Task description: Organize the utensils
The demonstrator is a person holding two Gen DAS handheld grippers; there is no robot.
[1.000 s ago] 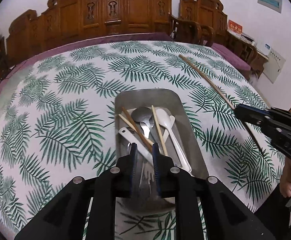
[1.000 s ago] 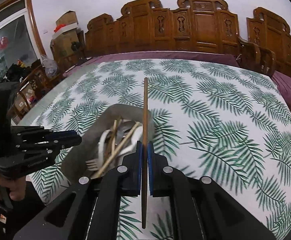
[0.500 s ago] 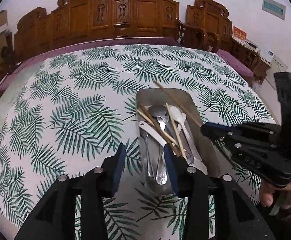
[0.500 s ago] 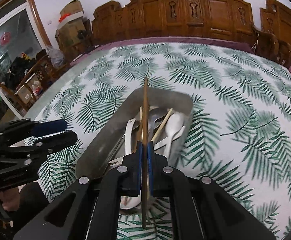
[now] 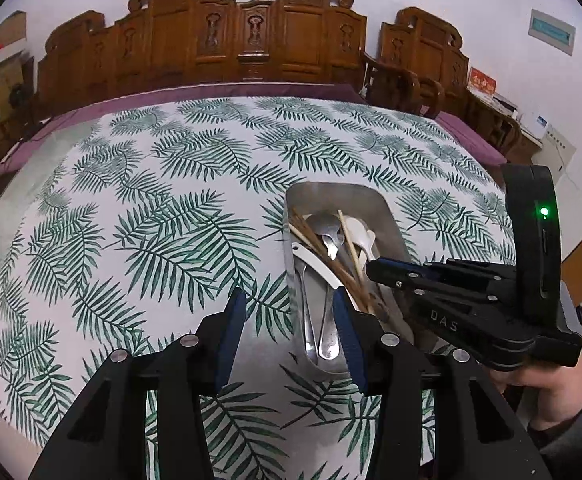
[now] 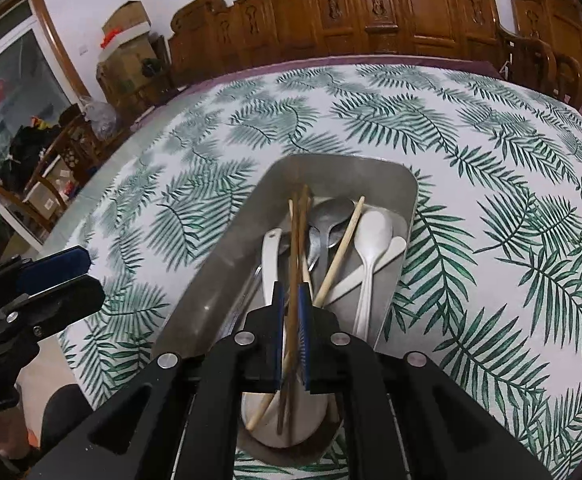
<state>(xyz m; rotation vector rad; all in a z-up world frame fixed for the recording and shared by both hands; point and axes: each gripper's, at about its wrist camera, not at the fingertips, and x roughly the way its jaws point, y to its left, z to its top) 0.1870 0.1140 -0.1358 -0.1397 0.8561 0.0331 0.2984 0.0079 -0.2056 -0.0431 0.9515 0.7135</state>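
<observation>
A steel tray [image 5: 391,216] [image 6: 219,248] on the leaf-print tablecloth holds metal spoons [image 6: 331,212], white plastic spoons [image 6: 375,228] and chopsticks [image 6: 343,248]. My right gripper [image 6: 292,308] [image 5: 371,268] hangs low over the tray's near end, shut on a brown chopstick [image 6: 299,220]. The chopstick's far end rests among the utensils, and the jaws are just starting to part. Left of the tray, my left gripper [image 5: 289,320] [image 6: 85,276] is opening. Only tablecloth and the tray's near-left rim show between its fingers.
The leaf-print tablecloth [image 5: 151,200] covers a large table with a purple border at its far edge. Carved wooden chairs [image 5: 251,40] line the far side. A person's hand [image 5: 543,392] holds the right gripper at the lower right. Boxes and clutter [image 6: 123,44] stand at the far left.
My left gripper pulled back leftward off the tray and its jaws spread apart. My right gripper carried the chopstick left and down until it lay in the tray.
</observation>
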